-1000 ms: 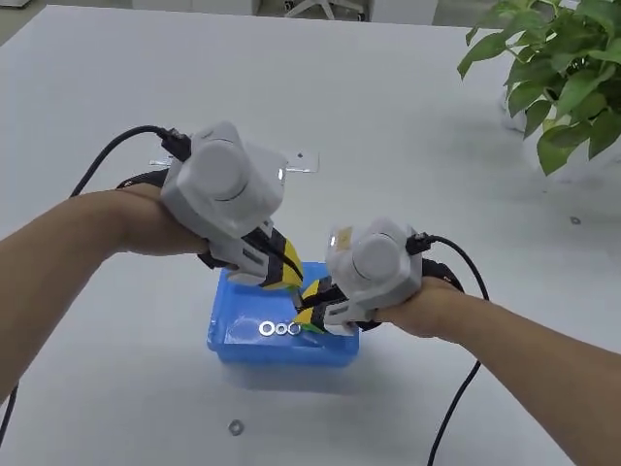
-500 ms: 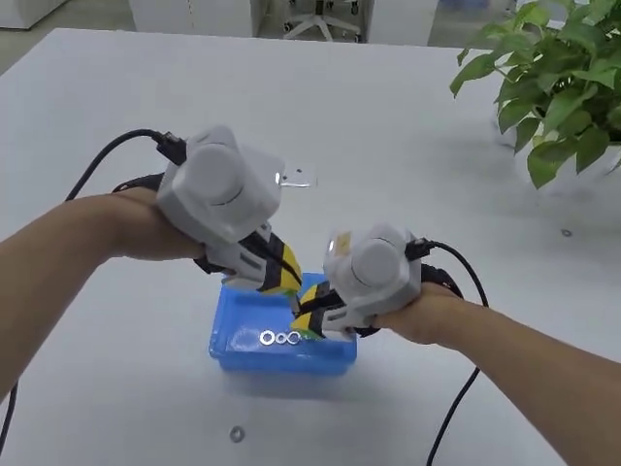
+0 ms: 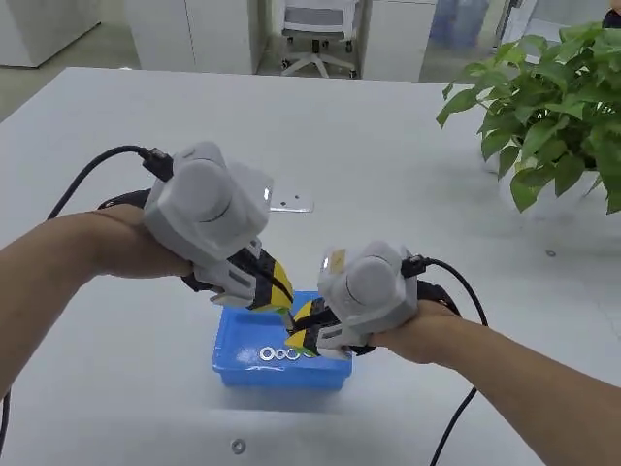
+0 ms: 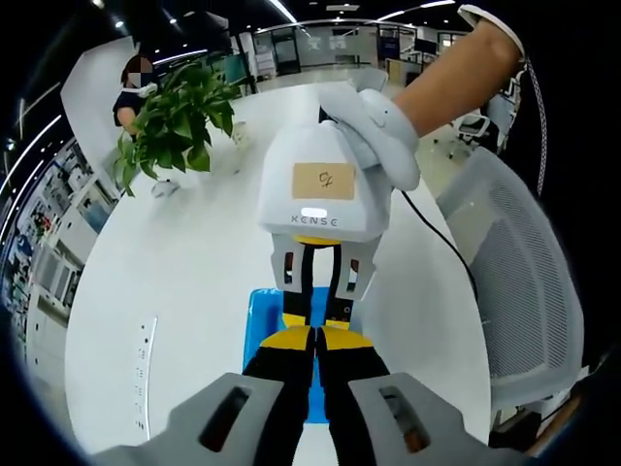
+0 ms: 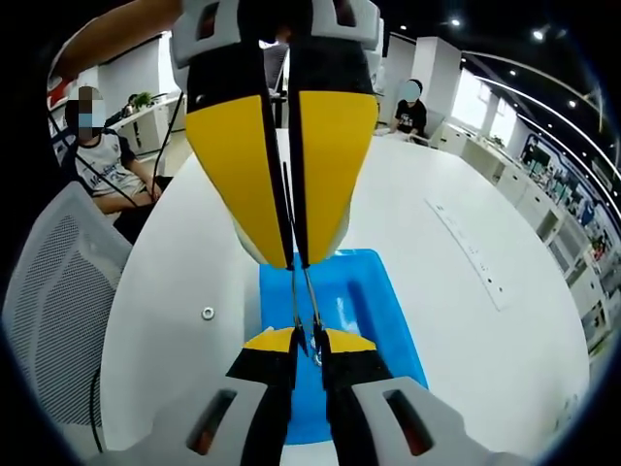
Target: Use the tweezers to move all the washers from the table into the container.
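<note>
— Over the blue container (image 3: pixel 231 361), are both claws nose to nose?
— Yes. The left gripper (image 3: pixel 283 303) has its yellow jaws pressed together on the tweezers (image 5: pixel 297 291), and the thin prongs run down out of them.
— And the other one?
— The right gripper (image 3: pixel 297 337) faces it from the opposite side. Its jaws are drawn close on either side of the prongs near their tips, pinching them as far as I can see. Whether the tips hold anything is too small to tell.
— Where are the washers?
— Three washers (image 3: pixel 279 353) lie in a row on the container's floor, just beside the right gripper's jaws. One loose washer (image 3: pixel 238 447) sits on the white table (image 3: pixel 408 165), near the container on the person's side but apart from it.
— Anything else about?
— A leafy plant (image 3: pixel 543 116) at the table's far right, well apart from the hands
</note>
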Tool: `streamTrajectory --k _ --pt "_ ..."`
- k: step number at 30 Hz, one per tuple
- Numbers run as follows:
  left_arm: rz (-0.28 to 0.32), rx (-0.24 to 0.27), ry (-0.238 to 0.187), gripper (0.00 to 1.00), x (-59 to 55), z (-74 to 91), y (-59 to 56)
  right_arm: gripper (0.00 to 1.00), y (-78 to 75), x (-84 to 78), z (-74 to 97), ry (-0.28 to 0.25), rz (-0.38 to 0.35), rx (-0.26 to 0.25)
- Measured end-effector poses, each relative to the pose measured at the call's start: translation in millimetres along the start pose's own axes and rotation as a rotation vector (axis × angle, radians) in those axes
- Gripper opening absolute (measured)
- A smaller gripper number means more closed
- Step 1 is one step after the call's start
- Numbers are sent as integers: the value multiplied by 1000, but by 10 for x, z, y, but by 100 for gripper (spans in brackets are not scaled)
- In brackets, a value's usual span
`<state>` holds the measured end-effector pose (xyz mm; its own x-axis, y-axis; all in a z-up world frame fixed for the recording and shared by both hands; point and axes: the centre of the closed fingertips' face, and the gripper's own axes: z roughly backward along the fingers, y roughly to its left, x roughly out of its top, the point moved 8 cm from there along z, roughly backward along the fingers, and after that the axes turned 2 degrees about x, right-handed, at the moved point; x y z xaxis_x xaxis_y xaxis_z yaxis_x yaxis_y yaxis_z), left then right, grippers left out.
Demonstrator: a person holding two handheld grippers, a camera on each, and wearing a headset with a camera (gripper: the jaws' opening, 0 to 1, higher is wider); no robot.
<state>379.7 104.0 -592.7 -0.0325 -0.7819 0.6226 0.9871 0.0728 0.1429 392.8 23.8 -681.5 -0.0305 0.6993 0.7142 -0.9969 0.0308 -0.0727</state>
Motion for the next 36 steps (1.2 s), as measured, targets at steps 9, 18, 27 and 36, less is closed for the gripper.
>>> streamTrajectory --k 9,18,27,36 --pt "-7 12 7 5 42 121 -199 11 192 88 45 -13 14 -9" --pt "4 21 17 5 -8 233 -393 11 383 172 4 -22 28 -3" --pt "14 14 39 5 -108 290 -547 11 560 224 -98 -31 33 17" --pt "35 6 65 5 -263 305 -672 12 703 216 -245 -50 25 35"
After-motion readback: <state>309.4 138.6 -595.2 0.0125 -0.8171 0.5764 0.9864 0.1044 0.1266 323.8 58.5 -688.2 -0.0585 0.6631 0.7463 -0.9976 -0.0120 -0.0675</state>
